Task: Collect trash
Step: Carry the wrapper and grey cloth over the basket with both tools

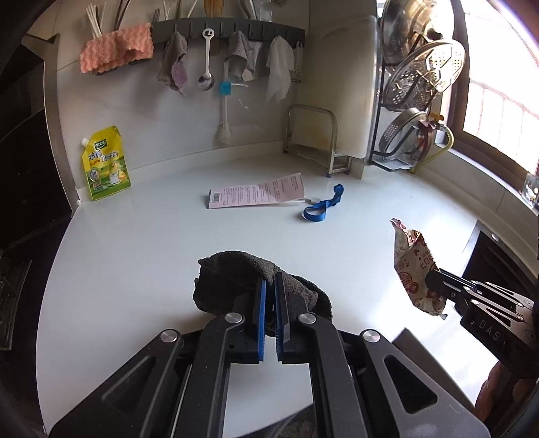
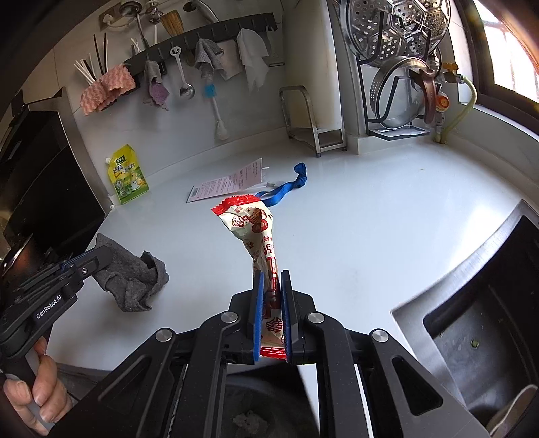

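My left gripper [image 1: 270, 281] is shut on a dark grey rag [image 1: 232, 273] near the counter's front edge; the rag also shows in the right wrist view [image 2: 134, 279], hanging from that gripper [image 2: 104, 254]. My right gripper [image 2: 272, 274] is shut on a red-and-white snack wrapper [image 2: 251, 225] and holds it upright above the counter; the wrapper shows at the right of the left wrist view [image 1: 416, 266]. A pink printed paper [image 1: 256, 195] and a blue strap [image 1: 323, 204] lie further back on the white counter [image 1: 134, 269].
A yellow sauce pouch [image 1: 106, 163] leans against the back wall at left. Cloths and utensils hang on a wall rail [image 1: 229, 27]. A metal stand [image 1: 313, 141] and a rack of steamer lids [image 1: 417, 87] stand at back right. A sink [image 2: 478, 320] lies at right.
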`<state>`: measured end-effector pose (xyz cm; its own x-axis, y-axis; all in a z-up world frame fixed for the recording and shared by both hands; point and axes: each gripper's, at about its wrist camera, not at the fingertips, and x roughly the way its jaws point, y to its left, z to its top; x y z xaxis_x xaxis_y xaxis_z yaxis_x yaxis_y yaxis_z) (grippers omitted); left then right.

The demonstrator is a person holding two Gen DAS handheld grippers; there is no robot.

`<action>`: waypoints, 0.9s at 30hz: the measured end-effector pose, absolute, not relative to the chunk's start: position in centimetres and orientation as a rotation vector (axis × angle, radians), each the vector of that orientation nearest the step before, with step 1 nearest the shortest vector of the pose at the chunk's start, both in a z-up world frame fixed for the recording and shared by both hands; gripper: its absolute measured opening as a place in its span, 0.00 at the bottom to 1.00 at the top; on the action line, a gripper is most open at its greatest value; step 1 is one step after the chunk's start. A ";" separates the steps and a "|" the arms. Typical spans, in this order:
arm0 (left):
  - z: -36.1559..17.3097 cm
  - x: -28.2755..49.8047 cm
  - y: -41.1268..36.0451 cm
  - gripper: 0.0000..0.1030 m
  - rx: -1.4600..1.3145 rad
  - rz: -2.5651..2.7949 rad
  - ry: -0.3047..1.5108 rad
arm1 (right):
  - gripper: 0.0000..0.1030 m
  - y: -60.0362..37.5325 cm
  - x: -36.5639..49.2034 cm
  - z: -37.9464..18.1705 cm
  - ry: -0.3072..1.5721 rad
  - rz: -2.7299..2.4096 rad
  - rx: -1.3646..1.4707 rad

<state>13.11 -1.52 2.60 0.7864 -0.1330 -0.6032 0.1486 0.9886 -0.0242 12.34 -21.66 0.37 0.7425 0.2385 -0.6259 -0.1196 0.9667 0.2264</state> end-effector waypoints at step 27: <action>-2.7 -3.8 -2.0 0.05 0.081 -0.245 0.703 | 0.09 -18.4 -8.3 -4.2 0.753 0.113 0.196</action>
<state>-3.76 -2.02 -2.72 0.7355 -0.1958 -0.6486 0.2498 0.9682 -0.0089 -8.32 -18.44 -4.17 0.7250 0.1721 -0.6669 -0.0321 0.9757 0.2169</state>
